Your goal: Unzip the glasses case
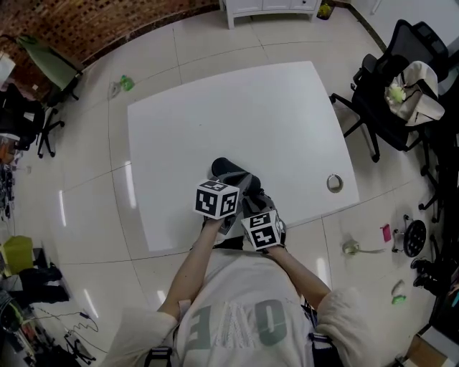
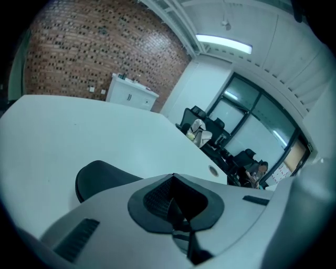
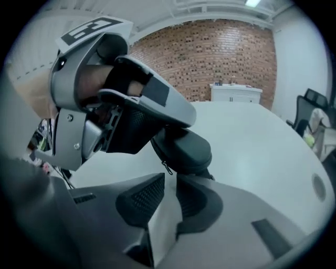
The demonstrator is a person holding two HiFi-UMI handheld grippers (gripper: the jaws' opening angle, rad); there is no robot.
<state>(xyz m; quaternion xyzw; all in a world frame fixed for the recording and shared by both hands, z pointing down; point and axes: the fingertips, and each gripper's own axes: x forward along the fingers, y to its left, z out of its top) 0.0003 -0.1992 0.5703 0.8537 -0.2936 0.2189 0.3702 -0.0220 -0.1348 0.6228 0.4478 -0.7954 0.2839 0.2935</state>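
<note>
The black glasses case point(image 1: 224, 168) lies on the white table point(image 1: 237, 107) near its front edge. In the left gripper view the case point(image 2: 100, 179) shows to the left, behind the fingers. My left gripper point(image 2: 174, 202) has its pads pressed together, with nothing thick showing between them. Seen from the right gripper view, that left gripper point(image 3: 137, 137) sits over the near end of the case point(image 3: 184, 149). The small zip pull point(image 3: 167, 168) hangs free on the side of the case. My right gripper point(image 3: 169, 197) is a little short of the pull, jaws a narrow gap apart and empty.
A round metal grommet point(image 1: 335, 183) is set in the table at the right. Black office chairs point(image 1: 391, 100) with a bag stand right of the table, and a white cabinet point(image 1: 269, 7) stands beyond it. Cables and small items litter the floor.
</note>
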